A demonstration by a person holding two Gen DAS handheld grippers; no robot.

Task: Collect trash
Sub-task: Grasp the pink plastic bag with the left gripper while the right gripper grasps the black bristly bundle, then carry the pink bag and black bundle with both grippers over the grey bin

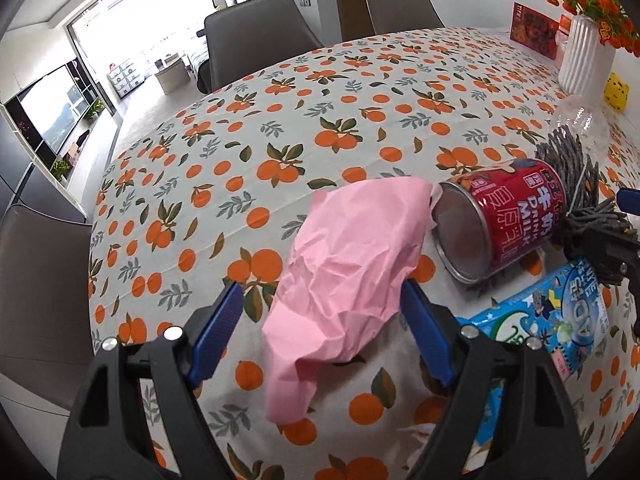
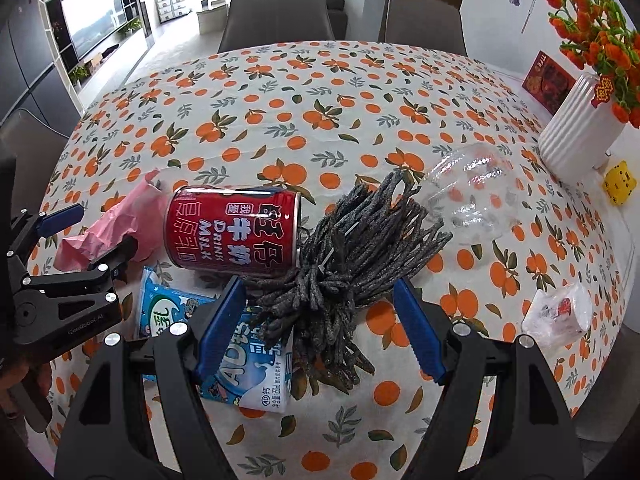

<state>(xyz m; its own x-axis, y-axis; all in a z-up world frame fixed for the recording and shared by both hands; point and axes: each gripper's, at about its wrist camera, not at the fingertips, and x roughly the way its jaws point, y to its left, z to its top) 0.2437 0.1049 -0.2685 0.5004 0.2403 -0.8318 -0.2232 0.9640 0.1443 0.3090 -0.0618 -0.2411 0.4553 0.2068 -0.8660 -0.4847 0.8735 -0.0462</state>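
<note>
Two tongs, left and right, gape wide, straddling pink paper and grey cords at twelve o'clock, positioned for pickup.

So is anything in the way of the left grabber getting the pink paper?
Nothing visible. The left gripper has its jaws open on either side of the crumpled pink paper, with no other thing between them. The red can lies beside it.

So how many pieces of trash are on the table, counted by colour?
Pink: 1, crumpled paper
Red: 1, milk can
Blue: 1, drink carton
Grey: 1, mop-string bundle
Clear: 2, plastic bottle, small wrapper
Total: 6
</note>
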